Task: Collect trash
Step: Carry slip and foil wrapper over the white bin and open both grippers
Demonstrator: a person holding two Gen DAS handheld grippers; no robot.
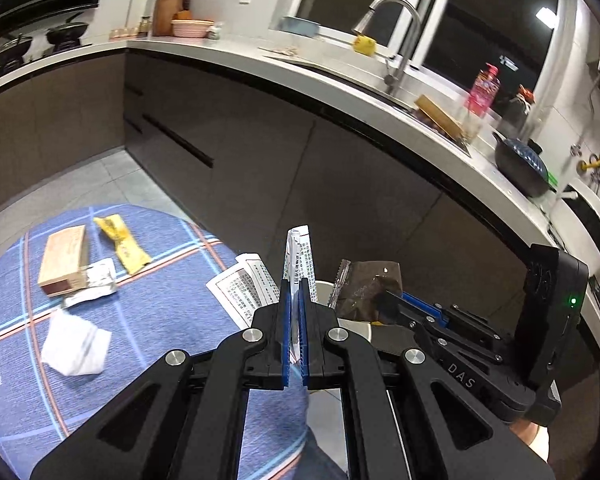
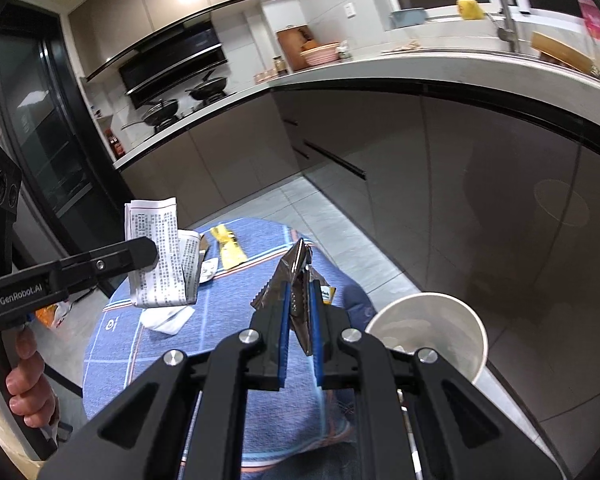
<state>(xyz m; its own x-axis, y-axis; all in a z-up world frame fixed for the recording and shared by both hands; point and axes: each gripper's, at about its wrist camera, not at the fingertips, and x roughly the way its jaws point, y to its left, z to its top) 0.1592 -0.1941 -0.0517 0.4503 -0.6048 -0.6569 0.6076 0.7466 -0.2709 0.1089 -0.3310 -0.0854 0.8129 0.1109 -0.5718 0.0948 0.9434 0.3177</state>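
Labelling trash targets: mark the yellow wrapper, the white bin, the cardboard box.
yellow wrapper (image 1: 122, 245), left wrist view, middle of the pack
white bin (image 2: 476, 332), right wrist view, far rim
cardboard box (image 1: 63, 260), left wrist view, top face

Blue plaid cloth (image 1: 148, 344) (pink stripes); yellow wrapper (image 1: 121, 243); brown wrapper (image 2: 296, 280).

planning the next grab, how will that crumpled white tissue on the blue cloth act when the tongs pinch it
The crumpled white tissue looks soft, so it will probably squash flat rather than resist. It seems very light for its bulk and may drift if nudged. Its loose folds suggest it will hang limp, much as the printed leaflet bends in the left tongs.
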